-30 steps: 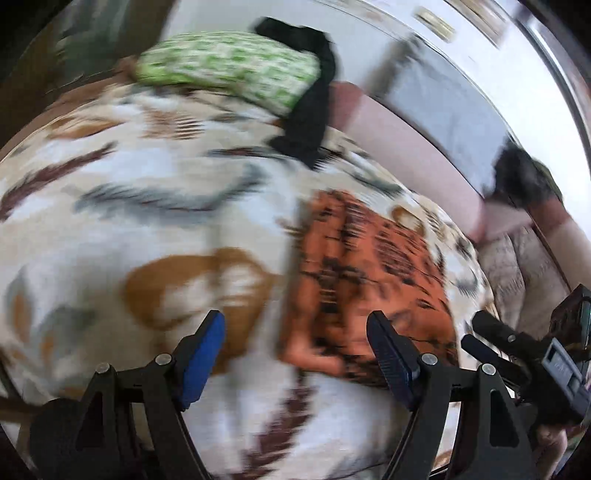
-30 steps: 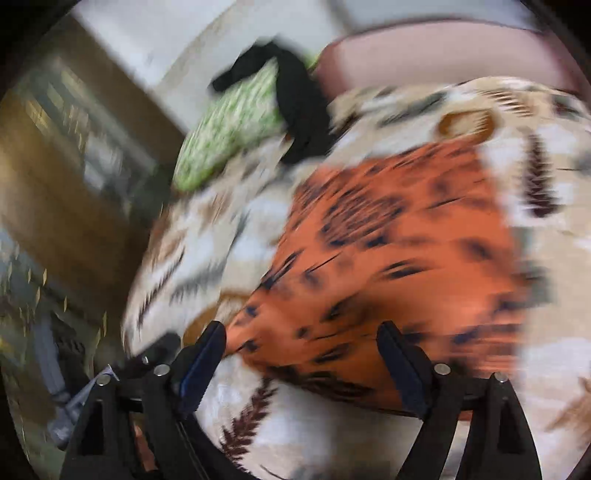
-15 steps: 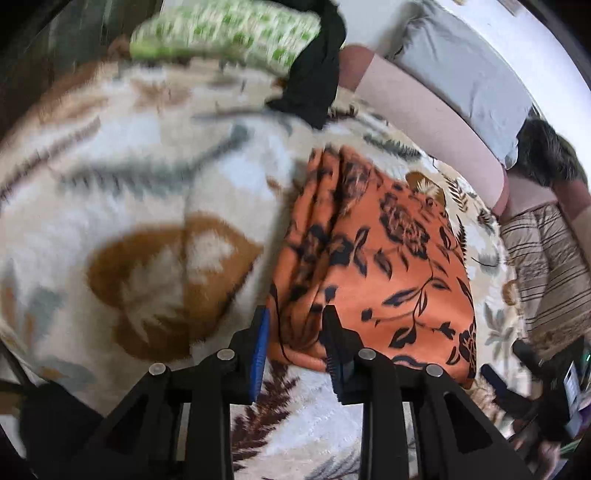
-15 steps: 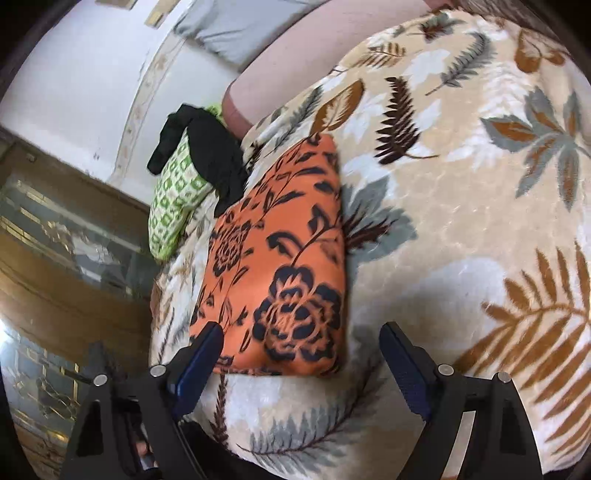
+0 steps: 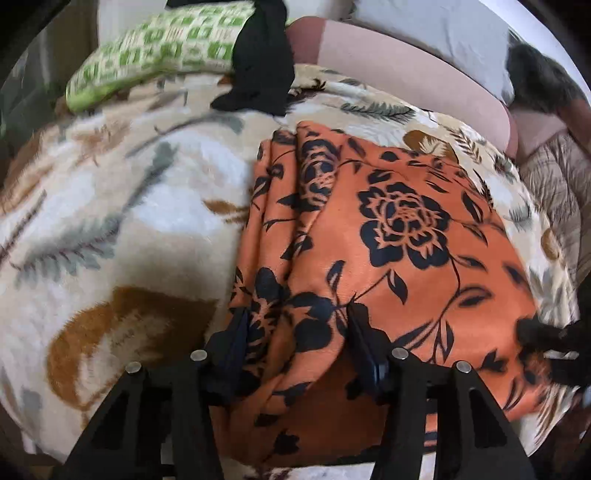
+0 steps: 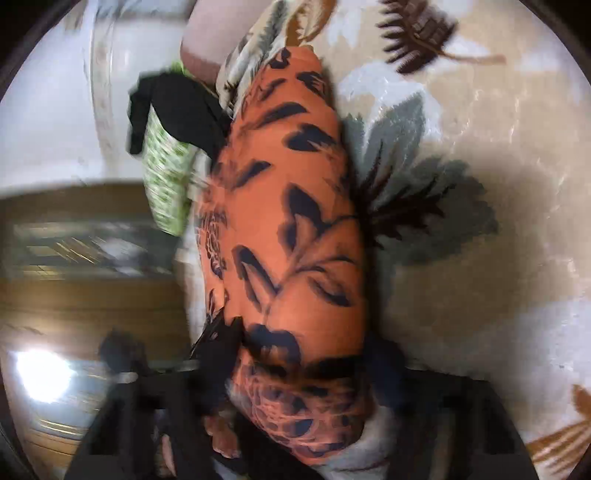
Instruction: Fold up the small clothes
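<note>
An orange cloth with black flowers (image 5: 399,236) lies folded on a leaf-patterned blanket (image 5: 122,221). My left gripper (image 5: 295,328) is shut on the cloth's near left corner, with bunched fabric between its fingers. In the right wrist view the same cloth (image 6: 295,229) runs up the middle of the frame. My right gripper (image 6: 303,354) is closed on its near end, with fabric bulging between the blurred fingers. The right gripper also shows as a dark shape at the cloth's right corner in the left wrist view (image 5: 546,336).
A green-and-white patterned pillow (image 5: 159,51) with a black garment (image 5: 262,59) draped over it lies at the far edge. A pink bolster (image 5: 399,74) and a grey pillow (image 5: 436,33) sit behind. Wooden furniture (image 6: 74,295) stands to the left in the right wrist view.
Both grippers have moved in onto the cloth's near edge. The left closed on its corner first, then the right, which was open half a second ago, closed on the other end.
</note>
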